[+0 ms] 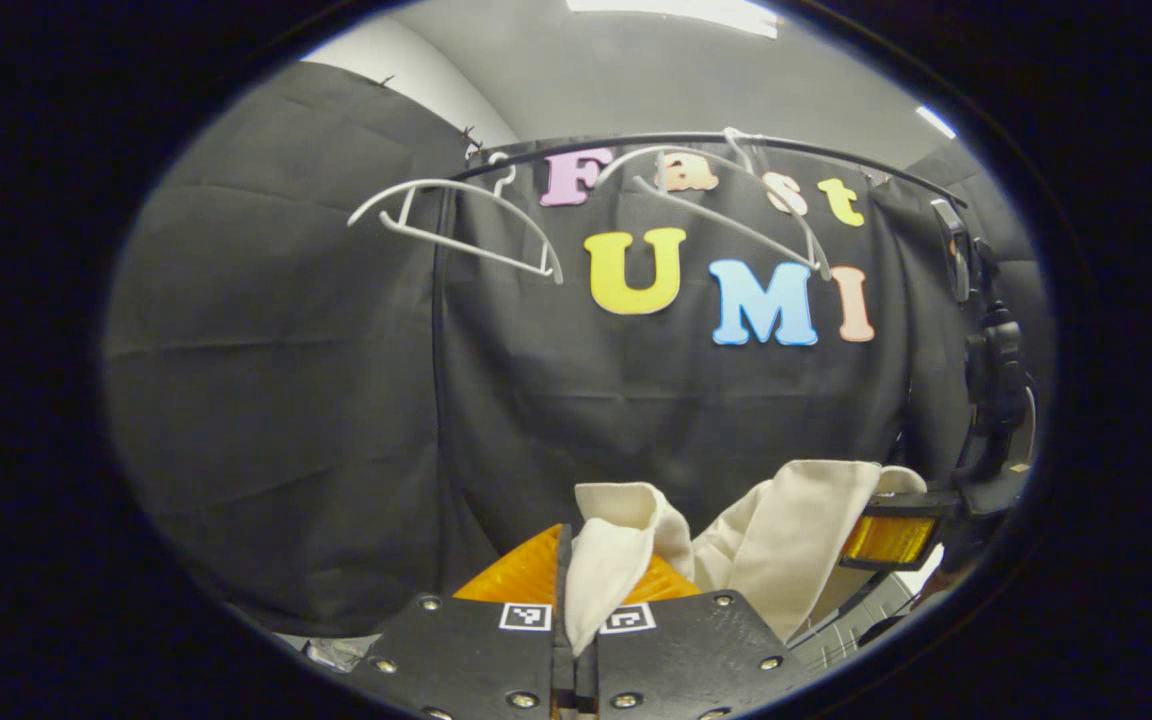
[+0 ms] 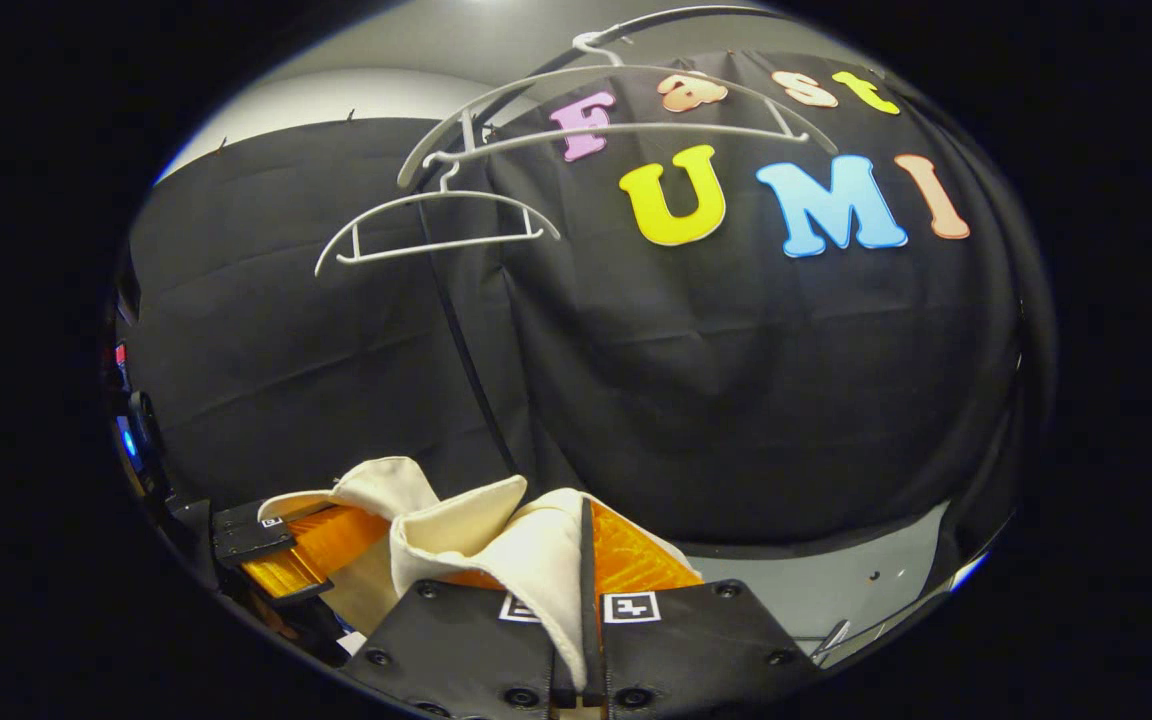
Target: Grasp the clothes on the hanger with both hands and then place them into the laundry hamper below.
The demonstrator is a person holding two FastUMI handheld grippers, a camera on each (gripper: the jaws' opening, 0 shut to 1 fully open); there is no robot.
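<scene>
A cream garment (image 1: 786,545) hangs between my two grippers, well below the rail. My left gripper (image 1: 576,590) is shut on one fold of it, the cloth pinched between both fingers. In the right gripper view my right gripper (image 2: 584,580) is shut on another fold of the same garment (image 2: 476,540). The right gripper (image 1: 896,535) also appears at the right of the left gripper view, and the left gripper (image 2: 286,555) at the lower left of the right gripper view. Two bare white hangers (image 1: 456,225) (image 2: 436,225) hang on the dark rail (image 1: 696,140) above.
A second white hanger (image 1: 736,205) hangs further right on the rail, seen as the upper hanger (image 2: 616,100) in the right gripper view. A black rack post (image 2: 466,350) runs down the wall. Pale floor (image 2: 836,585) lies at lower right. White slats (image 1: 851,625) show at the bottom right.
</scene>
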